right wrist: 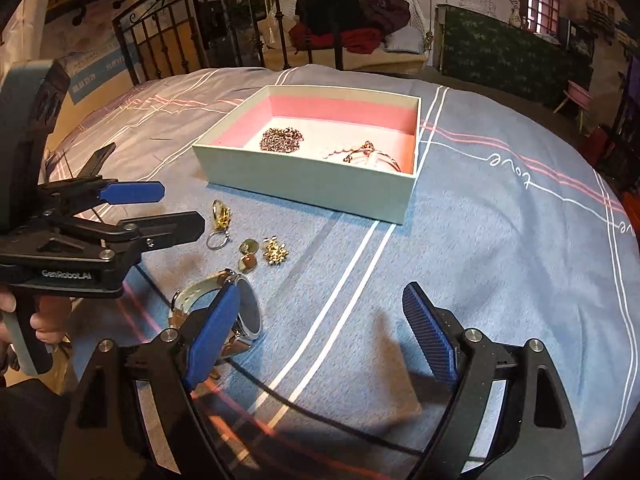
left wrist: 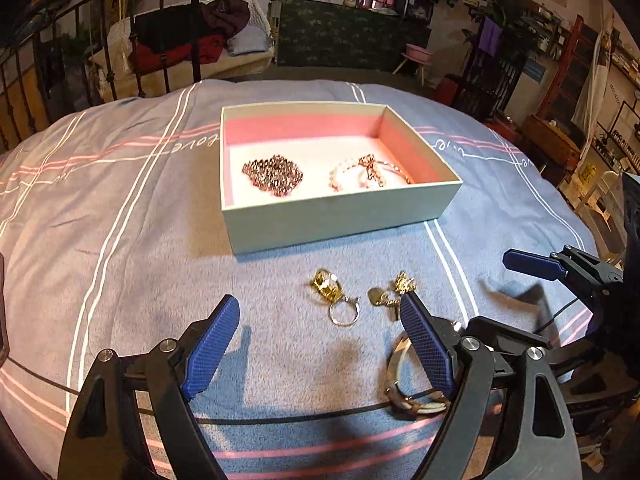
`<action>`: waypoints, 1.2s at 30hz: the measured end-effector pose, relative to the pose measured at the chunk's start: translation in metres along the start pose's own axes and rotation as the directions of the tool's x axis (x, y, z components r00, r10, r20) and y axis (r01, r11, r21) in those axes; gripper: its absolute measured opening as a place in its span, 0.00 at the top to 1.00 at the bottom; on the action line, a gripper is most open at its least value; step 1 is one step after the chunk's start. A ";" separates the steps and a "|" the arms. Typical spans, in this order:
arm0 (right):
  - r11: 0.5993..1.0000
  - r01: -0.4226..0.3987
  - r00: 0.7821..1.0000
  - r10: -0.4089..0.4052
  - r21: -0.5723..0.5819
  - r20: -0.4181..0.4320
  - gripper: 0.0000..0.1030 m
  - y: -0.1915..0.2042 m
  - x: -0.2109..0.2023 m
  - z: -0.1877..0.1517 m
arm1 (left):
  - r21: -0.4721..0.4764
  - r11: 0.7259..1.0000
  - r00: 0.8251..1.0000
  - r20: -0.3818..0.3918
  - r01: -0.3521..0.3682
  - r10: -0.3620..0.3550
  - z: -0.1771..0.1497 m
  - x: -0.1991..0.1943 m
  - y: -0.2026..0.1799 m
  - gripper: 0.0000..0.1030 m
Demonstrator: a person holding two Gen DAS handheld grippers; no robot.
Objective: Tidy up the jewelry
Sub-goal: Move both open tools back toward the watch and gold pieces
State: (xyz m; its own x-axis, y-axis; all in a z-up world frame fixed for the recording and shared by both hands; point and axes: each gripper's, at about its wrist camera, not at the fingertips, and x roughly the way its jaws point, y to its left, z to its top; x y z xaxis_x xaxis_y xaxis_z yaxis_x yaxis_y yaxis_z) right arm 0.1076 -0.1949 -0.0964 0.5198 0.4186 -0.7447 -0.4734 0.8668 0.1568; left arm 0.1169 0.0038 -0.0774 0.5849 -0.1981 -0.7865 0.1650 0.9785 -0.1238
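Note:
A pale box point(left wrist: 332, 222) point(right wrist: 304, 180) with a pink lining sits on the bedspread. In it lie a dark beaded chain point(left wrist: 273, 175) point(right wrist: 283, 139) and a pearl and gold bracelet point(left wrist: 366, 172) point(right wrist: 360, 154). In front of the box lie a gold ring point(left wrist: 327, 280) point(right wrist: 221, 214), a silver ring point(left wrist: 344, 312) point(right wrist: 218, 239), small gold charms point(left wrist: 394, 292) point(right wrist: 262, 256) and a wristwatch point(left wrist: 404, 376) point(right wrist: 224, 308). My left gripper point(left wrist: 320, 346) point(right wrist: 182, 210) hovers open just short of the rings, nothing between its fingers. My right gripper point(right wrist: 326, 338) is open too, its left finger over the watch.
The blue-grey bedspread point(left wrist: 120, 240) point(right wrist: 500, 260) with white and pink stripes covers the whole work surface. A black metal bed frame point(right wrist: 200, 32) and a white basket of clothes point(left wrist: 192, 36) stand behind it. A hand point(right wrist: 44, 316) holds the left gripper's handle at the left edge.

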 end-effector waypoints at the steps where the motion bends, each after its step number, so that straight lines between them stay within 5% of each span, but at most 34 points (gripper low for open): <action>1: 1.000 0.006 1.000 -0.006 0.010 0.005 0.19 0.001 -0.001 -0.003 | -0.005 1.000 1.000 -0.009 -0.006 0.006 -0.004 0.002 0.001 0.22; 19: 0.999 0.013 0.998 -0.016 -0.046 -0.063 0.22 0.029 0.026 -0.013 | 0.049 0.996 0.997 -0.024 -0.073 0.074 -0.012 0.024 -0.003 0.22; 26: 0.994 -0.021 0.996 0.011 -0.106 -0.091 0.65 0.043 0.030 -0.013 | 0.072 0.994 0.996 -0.023 -0.080 0.082 -0.015 0.022 -0.008 0.25; 31: 0.994 -0.029 0.996 0.020 -0.103 -0.088 0.75 0.042 0.030 -0.013 | 0.086 0.993 0.997 -0.023 -0.078 0.080 -0.016 0.020 -0.013 0.32; 36: 0.996 -0.025 0.997 0.019 -0.083 -0.070 0.85 0.034 0.024 -0.011 | 0.109 0.991 0.996 -0.015 -0.084 0.086 -0.018 0.014 -0.018 0.61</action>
State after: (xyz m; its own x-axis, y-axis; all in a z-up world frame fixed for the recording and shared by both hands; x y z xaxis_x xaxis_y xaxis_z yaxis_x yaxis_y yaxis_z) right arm 0.0960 -0.1580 -0.1161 0.4595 0.4148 -0.7854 -0.5436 0.8306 0.1206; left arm 0.1080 -0.0156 -0.0969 0.5853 -0.1120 -0.8031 0.2003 0.9797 0.0093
